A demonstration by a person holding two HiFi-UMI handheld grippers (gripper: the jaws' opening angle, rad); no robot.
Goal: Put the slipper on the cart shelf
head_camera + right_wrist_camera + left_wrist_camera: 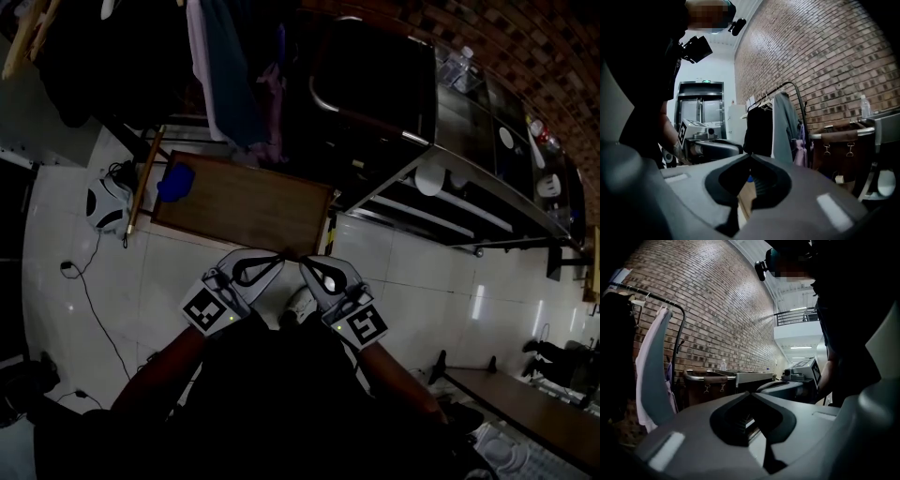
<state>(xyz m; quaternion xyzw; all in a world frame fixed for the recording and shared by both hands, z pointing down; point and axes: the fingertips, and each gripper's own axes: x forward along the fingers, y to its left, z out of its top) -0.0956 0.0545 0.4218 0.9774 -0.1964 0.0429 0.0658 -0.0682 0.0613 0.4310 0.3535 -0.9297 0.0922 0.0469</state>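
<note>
The slipper [175, 181] lies at the board's [248, 206] left corner, the cart [394, 103] to its right.

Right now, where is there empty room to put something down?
The wooden board is mostly bare; only the blue slipper sits at its left corner. The floor tiles between board and cart are free too. It's crowded under the hanging clothes and by the cable on the left.

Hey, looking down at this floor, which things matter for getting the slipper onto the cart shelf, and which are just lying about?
For the job:
blue slipper
cart
left tongs, shut and empty
right tongs, shut and empty

Lying about:
wooden board
hanging clothes
water bottle
</note>
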